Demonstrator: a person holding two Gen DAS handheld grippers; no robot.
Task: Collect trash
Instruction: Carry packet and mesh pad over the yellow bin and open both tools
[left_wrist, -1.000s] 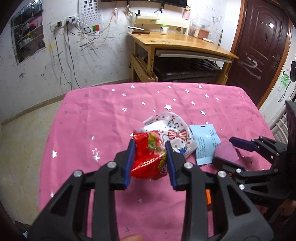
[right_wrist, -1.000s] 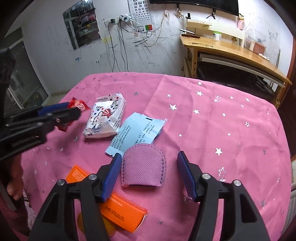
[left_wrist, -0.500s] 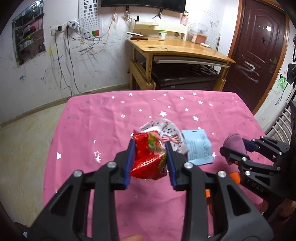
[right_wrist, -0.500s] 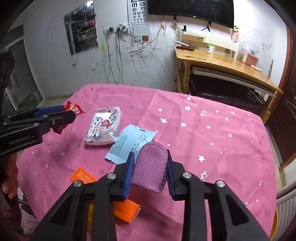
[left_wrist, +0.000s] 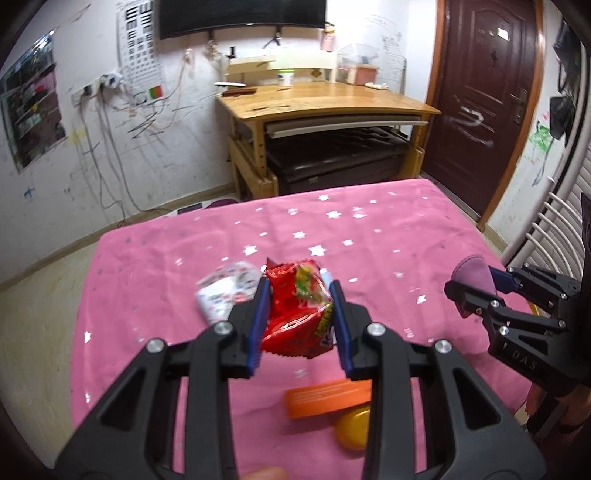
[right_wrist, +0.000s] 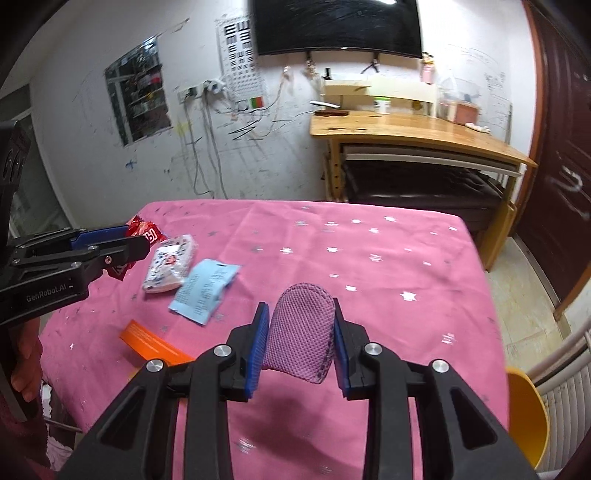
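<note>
My left gripper is shut on a red snack wrapper and holds it above the pink starred tablecloth. My right gripper is shut on a purple mesh pad, lifted off the cloth. The right gripper with the pad shows at the right of the left wrist view. The left gripper with the wrapper shows at the left of the right wrist view. On the cloth lie a white patterned tissue pack, a light blue paper packet and an orange box.
A yellow round object sits by the orange box at the near table edge. A yellow chair stands right of the table. A wooden desk and a dark door are behind.
Both grippers have lifted higher and pulled back with their loads. The right gripper closed on the purple pad and raised it off the cloth. The left gripper kept the red wrapper.
</note>
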